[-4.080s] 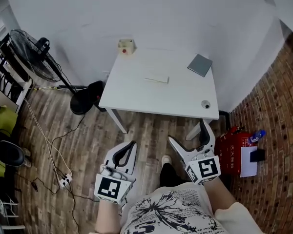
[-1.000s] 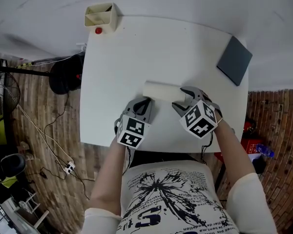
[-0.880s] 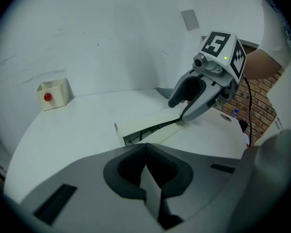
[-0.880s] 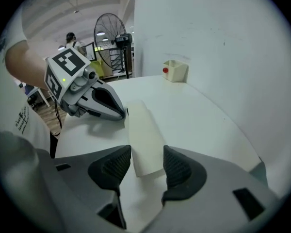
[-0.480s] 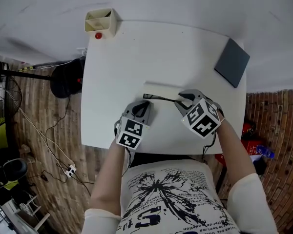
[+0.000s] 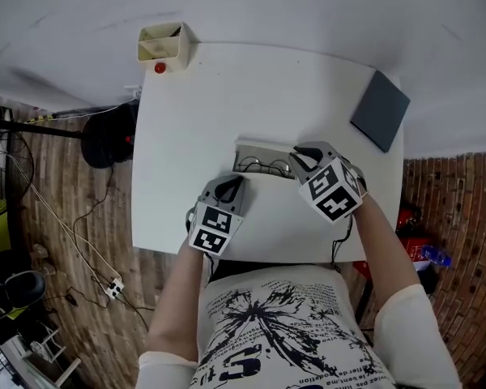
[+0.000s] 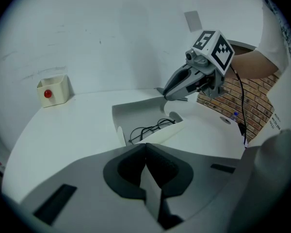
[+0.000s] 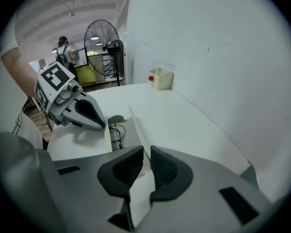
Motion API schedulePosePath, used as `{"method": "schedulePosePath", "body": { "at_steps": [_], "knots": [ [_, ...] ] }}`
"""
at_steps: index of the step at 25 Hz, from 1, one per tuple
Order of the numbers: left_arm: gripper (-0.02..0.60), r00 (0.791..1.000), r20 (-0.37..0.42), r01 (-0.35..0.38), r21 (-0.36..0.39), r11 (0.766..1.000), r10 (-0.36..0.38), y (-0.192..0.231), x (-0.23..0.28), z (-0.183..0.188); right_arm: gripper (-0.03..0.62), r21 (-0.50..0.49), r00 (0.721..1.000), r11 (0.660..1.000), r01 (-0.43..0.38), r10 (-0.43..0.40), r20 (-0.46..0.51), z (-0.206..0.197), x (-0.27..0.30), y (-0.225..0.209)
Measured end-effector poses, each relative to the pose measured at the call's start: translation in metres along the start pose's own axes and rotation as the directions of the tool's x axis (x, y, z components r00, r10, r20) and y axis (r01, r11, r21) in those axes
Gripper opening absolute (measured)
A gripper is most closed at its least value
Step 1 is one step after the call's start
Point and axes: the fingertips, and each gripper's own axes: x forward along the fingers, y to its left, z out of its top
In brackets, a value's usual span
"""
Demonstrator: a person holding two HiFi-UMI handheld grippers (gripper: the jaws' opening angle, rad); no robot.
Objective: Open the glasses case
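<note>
The white glasses case (image 6: 263, 167) lies open on the white table (image 6: 194, 120), with dark wire-framed glasses (image 6: 265, 168) inside. My left gripper (image 6: 234, 184) is at the case's near side, shut on its front flap (image 7: 153, 188). My right gripper (image 6: 296, 160) is at the case's right end. Its jaws are closing, with the raised lid (image 8: 136, 125) pinched between the pads (image 8: 161, 164). The left gripper view shows the lid (image 7: 136, 111) standing up behind the glasses (image 7: 153, 126). In the right gripper view the left gripper (image 8: 103, 122) rests by the tray.
A beige box (image 6: 164, 39) with a red button stands at the table's far left corner, a grey pad (image 6: 380, 110) at the far right. A floor fan (image 8: 103, 46) stands left of the table, and a brick wall (image 7: 233, 98) is on the right.
The case was closed a second ago. My right gripper has raised the lid up and back, so the glasses now show. The left gripper has stayed put.
</note>
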Motion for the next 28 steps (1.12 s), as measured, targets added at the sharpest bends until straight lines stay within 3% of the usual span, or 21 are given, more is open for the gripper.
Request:
{"method": "schedulePosePath", "body": {
  "at_steps": [8, 13, 21, 26, 28],
  "knots": [
    [0.014, 1.000, 0.011, -0.016, -0.002, 1.000, 0.016, 0.008, -0.002, 0.011, 0.054, -0.100, 0.994, 0.989, 0.112, -0.111, 0.015, 0.005, 0.016, -0.026],
    [0.014, 0.999, 0.009, -0.040, -0.033, 0.999, 0.040, 0.016, 0.000, 0.013, 0.061, -0.045, 0.990, 0.990, 0.137, -0.137, 0.020, 0.003, 0.028, -0.038],
    [0.014, 1.000, -0.027, -0.001, -0.019, 1.000, 0.001, 0.012, 0.004, 0.012, 0.071, -0.028, 0.986, 0.986, 0.167, -0.167, 0.009, 0.000, 0.041, -0.048],
    [0.014, 1.000, 0.005, 0.022, -0.084, 0.996, -0.021, 0.017, 0.001, 0.016, 0.074, -0.012, 0.986, 0.986, 0.167, -0.167, 0.023, 0.003, 0.036, -0.048],
    [0.014, 0.999, 0.015, 0.033, -0.105, 0.994, -0.032, 0.020, 0.000, 0.017, 0.107, 0.022, 0.982, 0.983, 0.183, -0.183, 0.038, 0.005, 0.032, -0.051]
  ]
}}
